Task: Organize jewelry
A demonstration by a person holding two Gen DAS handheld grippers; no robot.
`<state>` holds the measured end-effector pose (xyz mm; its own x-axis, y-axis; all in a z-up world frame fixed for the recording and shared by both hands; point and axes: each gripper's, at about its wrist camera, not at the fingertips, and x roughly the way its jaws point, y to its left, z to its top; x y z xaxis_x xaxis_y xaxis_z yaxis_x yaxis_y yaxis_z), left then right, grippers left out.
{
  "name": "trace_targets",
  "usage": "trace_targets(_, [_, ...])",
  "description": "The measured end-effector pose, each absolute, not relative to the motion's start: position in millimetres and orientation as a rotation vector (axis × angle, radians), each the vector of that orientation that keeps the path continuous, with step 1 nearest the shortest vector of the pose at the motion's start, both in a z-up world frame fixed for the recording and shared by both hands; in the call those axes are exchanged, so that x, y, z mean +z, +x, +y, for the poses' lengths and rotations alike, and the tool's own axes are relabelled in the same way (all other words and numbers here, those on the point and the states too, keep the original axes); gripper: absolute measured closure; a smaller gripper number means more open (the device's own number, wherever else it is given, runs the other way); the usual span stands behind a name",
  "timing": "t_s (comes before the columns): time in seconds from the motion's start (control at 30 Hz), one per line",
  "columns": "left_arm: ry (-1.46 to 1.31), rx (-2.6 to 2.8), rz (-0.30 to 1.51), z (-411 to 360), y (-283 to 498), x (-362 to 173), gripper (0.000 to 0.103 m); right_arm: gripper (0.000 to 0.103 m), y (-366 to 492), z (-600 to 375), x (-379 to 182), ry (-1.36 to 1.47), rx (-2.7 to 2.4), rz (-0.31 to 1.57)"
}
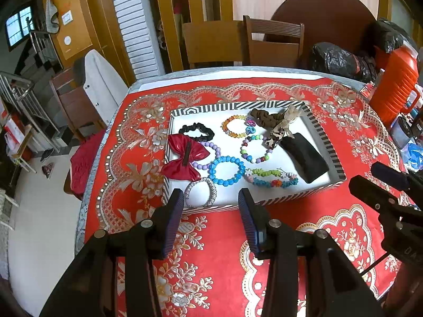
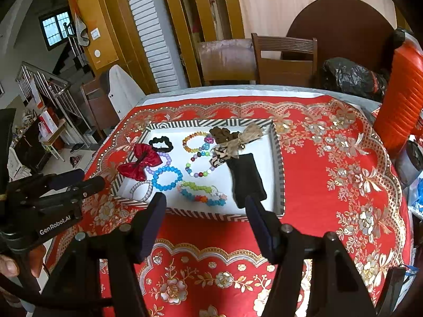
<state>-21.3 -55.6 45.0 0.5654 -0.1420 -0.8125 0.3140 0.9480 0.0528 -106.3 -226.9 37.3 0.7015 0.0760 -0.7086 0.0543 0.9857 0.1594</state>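
Note:
A striped-rim white tray [image 1: 325,134] [image 2: 279,163] on the red tablecloth holds several bead bracelets, a red bow [image 1: 185,157] [image 2: 138,162], a black scrunchie [image 1: 197,130], a blue bracelet [image 1: 227,170] [image 2: 167,177], a silver bangle [image 1: 201,191] and a black clip [image 1: 304,157] [image 2: 247,178]. My left gripper [image 1: 211,198] is open and empty, just short of the tray's near rim by the bangle. My right gripper [image 2: 205,200] is open and empty at the near rim too.
An orange jug [image 1: 396,79] [image 2: 401,100] and small items stand at the table's right edge. Black plastic bags [image 1: 341,59] lie at the back right. Wooden chairs [image 1: 275,43] stand behind the table. The table's left edge drops to the floor.

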Motion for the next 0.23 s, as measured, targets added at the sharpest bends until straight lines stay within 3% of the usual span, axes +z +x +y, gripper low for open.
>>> trace_targets(0.23, [0.170,-0.293,0.969,-58.4,-15.8,35.3,0.075,0.038,-104.4,-238.3,27.5,0.188,0.007,0.814])
